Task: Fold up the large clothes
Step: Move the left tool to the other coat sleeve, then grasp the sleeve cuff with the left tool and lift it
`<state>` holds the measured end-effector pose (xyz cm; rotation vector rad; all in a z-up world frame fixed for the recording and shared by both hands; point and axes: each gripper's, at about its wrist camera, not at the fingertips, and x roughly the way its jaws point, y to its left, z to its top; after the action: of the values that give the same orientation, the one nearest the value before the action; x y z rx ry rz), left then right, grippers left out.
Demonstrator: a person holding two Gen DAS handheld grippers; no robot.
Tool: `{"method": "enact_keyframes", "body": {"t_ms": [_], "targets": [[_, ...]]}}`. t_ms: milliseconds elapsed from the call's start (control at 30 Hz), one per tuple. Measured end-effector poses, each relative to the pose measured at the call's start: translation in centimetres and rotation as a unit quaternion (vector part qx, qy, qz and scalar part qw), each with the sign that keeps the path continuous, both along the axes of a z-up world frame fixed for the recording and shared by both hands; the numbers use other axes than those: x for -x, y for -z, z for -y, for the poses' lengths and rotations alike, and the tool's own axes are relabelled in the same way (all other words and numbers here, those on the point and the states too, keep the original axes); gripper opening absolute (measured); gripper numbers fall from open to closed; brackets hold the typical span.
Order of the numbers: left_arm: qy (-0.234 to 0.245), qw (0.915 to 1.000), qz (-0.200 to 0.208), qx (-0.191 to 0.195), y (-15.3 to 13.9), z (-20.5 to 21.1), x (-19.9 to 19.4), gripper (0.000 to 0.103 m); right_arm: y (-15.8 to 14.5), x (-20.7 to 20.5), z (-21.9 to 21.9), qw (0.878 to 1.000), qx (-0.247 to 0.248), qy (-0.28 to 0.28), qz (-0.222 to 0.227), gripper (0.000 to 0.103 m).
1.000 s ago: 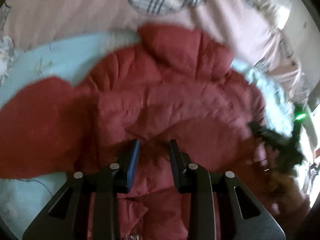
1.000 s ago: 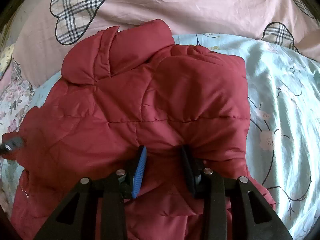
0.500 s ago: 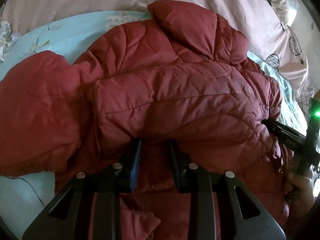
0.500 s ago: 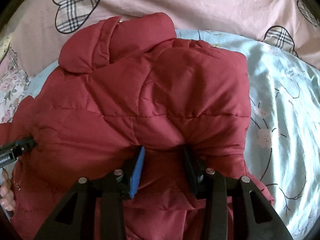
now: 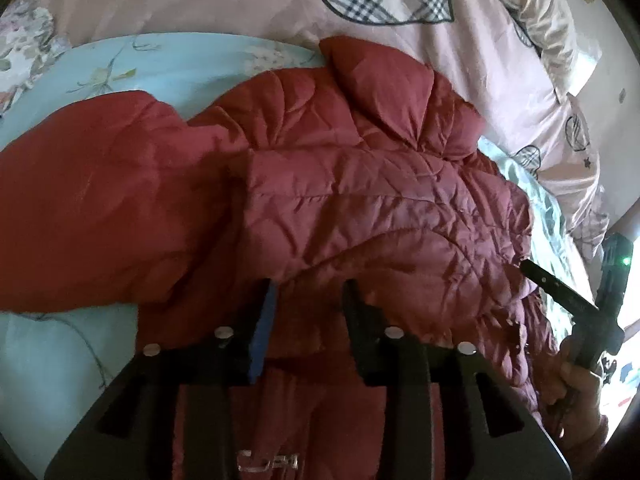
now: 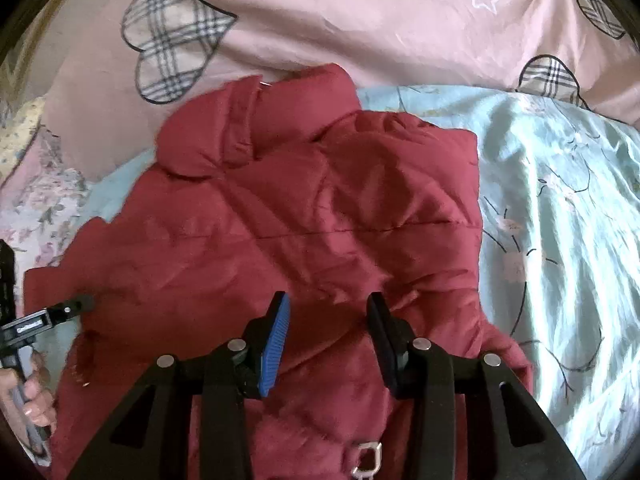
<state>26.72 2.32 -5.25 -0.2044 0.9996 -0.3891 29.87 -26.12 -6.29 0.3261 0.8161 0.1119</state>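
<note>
A dark red quilted puffer jacket (image 5: 360, 208) lies on the bed with its lower part folded up over the body and its collar at the far end. It also shows in the right wrist view (image 6: 304, 236). One sleeve (image 5: 92, 208) spreads out to the left. My left gripper (image 5: 310, 288) is open, its fingers at the folded edge with fabric between them. My right gripper (image 6: 328, 304) is open just above the jacket, not touching it. The right gripper shows at the jacket's right edge (image 5: 560, 284), the left one at its left edge (image 6: 60, 312).
The jacket rests on a light blue floral bed sheet (image 6: 560, 240). A pink duvet (image 6: 360, 20) with plaid hearts lies bunched along the far side. A floral pillow (image 6: 36, 200) sits at the left. A bright window area (image 5: 628, 312) is at the right.
Both grippers have opened a little and drawn back from the folded edge. The folded layer has settled flat on the jacket body.
</note>
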Motion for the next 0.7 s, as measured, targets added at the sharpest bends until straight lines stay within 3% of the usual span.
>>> {"method": "enact_keyframes", "body": {"t_ms": [267,400,700], "targets": [[-0.050,0.9984,-0.005,0.027,-0.3,-3.8,1.4,0.038,-1.4,3.1,-2.2,0.999,-0.013,-0.032,0.005,0.045],[-0.091,0.9949,-0.001,0.043,-0.4,-6.8,2.1,0.058,-1.7,4.5,-2.8,0.999,-0.015,-0.047,0.006,0.049],[-0.198,0.9779,-0.019,0.064,1.4,-16.1,3.1,0.063,-1.8,7.5,-3.6,0.998,-0.022,-0.062,0.006,0.052]]}}
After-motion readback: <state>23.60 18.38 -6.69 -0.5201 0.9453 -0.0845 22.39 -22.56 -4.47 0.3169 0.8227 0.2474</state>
